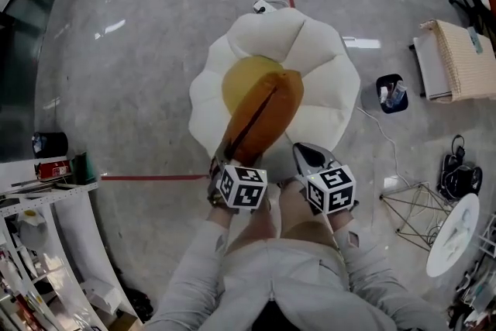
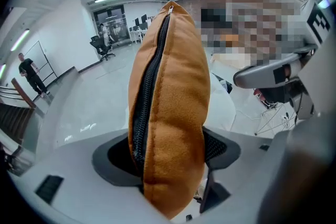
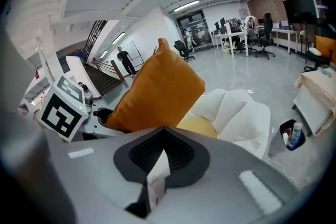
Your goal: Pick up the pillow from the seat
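Observation:
The orange pillow (image 1: 260,120) with a black zipper stands on edge, lifted off the white flower-shaped seat (image 1: 329,66). My left gripper (image 1: 225,153) is shut on the pillow's near end. In the left gripper view the pillow (image 2: 168,97) fills the gap between the jaws, zipper facing left. The seat's yellow centre cushion (image 1: 239,80) shows beside the pillow. My right gripper (image 1: 308,155) hovers to the right of the pillow, shut and holding nothing. In the right gripper view, pillow (image 3: 157,89) and seat (image 3: 236,113) lie beyond its gripper (image 3: 160,162). A small white strip sits at the jaws' seam.
A black bin with bottles (image 1: 390,93) and a cloth-covered cart (image 1: 457,58) stand right of the seat. A wire stool (image 1: 418,205) and a round white table (image 1: 453,232) are at the near right. Shelves (image 1: 39,198) fill the near left. Red tape (image 1: 151,177) marks the floor.

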### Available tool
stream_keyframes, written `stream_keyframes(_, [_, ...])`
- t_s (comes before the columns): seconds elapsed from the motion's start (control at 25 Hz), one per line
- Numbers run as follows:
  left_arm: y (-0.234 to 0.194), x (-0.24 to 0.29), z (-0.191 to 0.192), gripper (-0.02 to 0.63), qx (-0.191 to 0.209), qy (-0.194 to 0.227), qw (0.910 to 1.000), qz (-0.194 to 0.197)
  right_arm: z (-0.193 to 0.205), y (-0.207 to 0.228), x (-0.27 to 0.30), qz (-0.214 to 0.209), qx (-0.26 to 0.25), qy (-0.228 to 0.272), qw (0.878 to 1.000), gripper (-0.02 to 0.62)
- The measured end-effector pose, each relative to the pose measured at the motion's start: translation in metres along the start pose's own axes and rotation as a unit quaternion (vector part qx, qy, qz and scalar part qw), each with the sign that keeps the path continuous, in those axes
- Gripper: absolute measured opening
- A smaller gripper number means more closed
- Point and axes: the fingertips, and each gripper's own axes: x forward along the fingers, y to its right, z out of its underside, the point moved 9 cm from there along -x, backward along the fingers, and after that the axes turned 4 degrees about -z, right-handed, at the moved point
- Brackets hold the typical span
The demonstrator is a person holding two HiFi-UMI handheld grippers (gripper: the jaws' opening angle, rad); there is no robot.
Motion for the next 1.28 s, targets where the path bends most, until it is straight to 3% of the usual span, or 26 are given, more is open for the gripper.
stream_keyframes(0.56, [-0.015,-0.078,0.028,0.346,-0.069,0.038,0.9969,-0.008,-0.012,-0.053,-0.042,0.003,-0.034,0.03,0.999,-0.002])
stream_keyframes(1.04, [-0.035,-0.119,0.049,0.347,-0.072,0.076,0.9944,-0.011,-0.018,-0.097,-0.051,-0.005,-0.053,0.073,0.996,-0.002])
stream_keyframes(1.28, [-0.04,-0.128,0.054,0.347,-0.07,0.093,0.9931,-0.011,-0.014,-0.115,-0.045,-0.014,-0.084,0.061,0.995,-0.002])
